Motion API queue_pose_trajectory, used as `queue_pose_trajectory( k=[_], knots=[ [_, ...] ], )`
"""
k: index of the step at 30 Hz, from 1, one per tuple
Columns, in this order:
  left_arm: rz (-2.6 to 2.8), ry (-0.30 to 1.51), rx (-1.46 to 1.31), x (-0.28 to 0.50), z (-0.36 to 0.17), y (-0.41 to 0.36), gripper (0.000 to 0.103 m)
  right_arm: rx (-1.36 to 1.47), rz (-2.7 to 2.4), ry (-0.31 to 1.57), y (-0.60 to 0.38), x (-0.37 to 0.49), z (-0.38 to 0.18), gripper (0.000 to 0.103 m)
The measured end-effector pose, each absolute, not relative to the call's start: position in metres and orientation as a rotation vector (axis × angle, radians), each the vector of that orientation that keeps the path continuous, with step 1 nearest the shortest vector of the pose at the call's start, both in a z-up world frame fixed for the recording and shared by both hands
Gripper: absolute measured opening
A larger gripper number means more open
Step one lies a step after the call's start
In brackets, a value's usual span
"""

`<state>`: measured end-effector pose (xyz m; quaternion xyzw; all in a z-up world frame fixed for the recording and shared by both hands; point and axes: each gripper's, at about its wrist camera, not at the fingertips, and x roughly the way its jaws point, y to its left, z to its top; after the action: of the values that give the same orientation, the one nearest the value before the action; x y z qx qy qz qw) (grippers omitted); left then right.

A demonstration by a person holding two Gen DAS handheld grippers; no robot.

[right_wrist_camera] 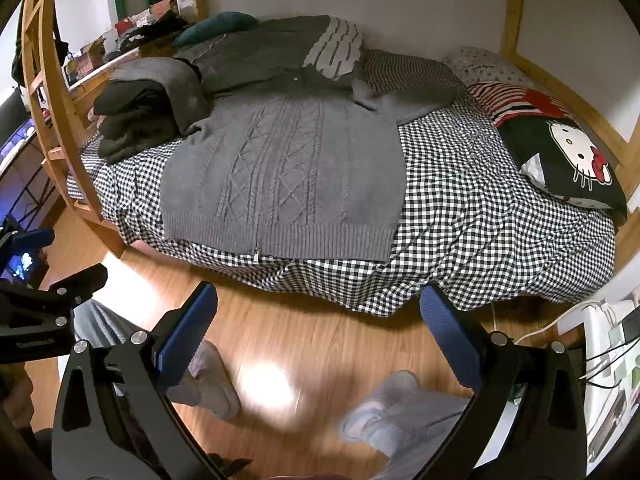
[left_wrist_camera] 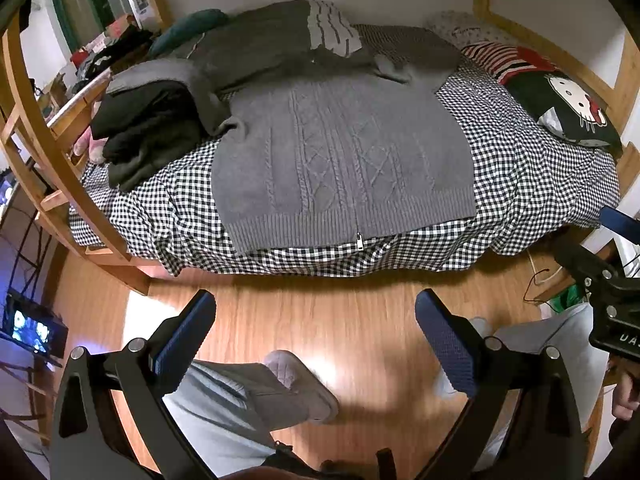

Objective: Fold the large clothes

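Bare floor [left_wrist_camera: 360, 320] betw grippers & bed edge; folded dark pile [left_wrist_camera: 148, 132] beside sweater's [left_wrist_camera: 344, 156] left

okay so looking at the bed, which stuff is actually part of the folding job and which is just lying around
Part of the job:
- grey cable-knit sweater, spread flat on the bed
- left hand-held gripper and right hand-held gripper, both open and empty

Just lying about:
- Hello Kitty pillow
- striped cushion
- pile of dark clothes
- teal pillow
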<state>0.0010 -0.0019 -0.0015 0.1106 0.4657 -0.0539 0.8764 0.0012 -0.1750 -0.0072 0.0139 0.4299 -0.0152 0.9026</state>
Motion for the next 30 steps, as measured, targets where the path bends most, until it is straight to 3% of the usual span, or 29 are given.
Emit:
queue_pose_trajectory(
  k=[30],
  knots=[
    [-0.113,0.978,0.258,-0.0030,-0.0043,-0.0063,0.098,0.030,-0.045,0.888,-0.1824,-0.0002,-0.0086,0.100]
  ],
)
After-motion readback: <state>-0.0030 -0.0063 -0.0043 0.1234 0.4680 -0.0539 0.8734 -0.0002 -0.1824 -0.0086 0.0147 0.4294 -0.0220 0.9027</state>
